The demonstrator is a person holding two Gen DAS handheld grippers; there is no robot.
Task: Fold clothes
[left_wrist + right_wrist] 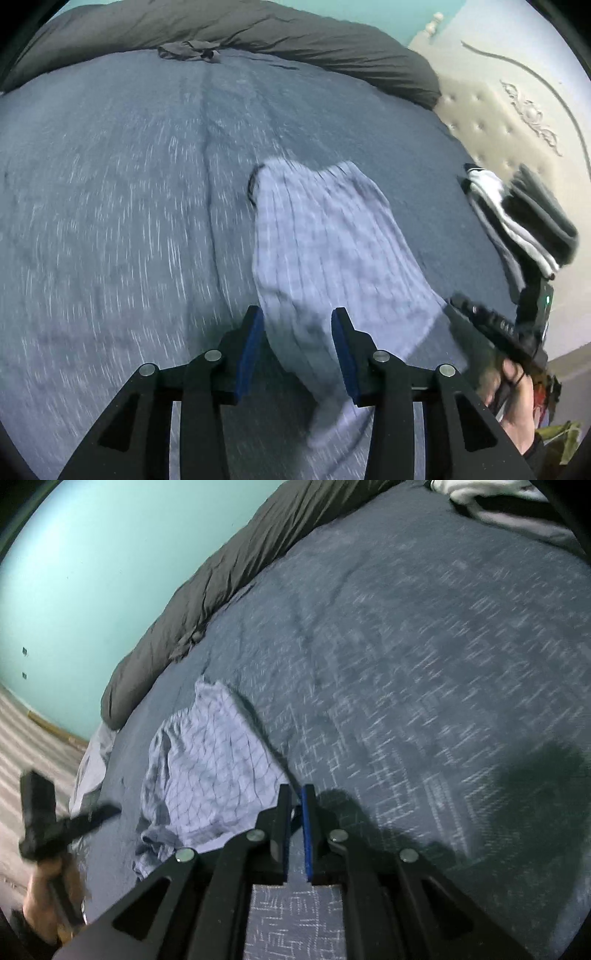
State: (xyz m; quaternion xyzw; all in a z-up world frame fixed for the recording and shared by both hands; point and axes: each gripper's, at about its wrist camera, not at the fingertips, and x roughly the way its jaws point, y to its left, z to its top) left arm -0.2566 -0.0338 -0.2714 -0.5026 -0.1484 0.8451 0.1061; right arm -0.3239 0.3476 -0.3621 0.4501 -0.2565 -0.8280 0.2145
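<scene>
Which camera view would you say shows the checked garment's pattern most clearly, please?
The right wrist view: the checked garment lies crumpled on the bed cover, its grid lines fairly crisp. The left wrist view shows the same garment larger, but motion blur smears the checks into streaks.

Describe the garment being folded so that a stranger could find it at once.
On the blue patterned bedspread, look straight ahead of the open left gripper. There lies the light checked garment, the only pale plaid piece; the folded stack nearby is black and white.
</scene>
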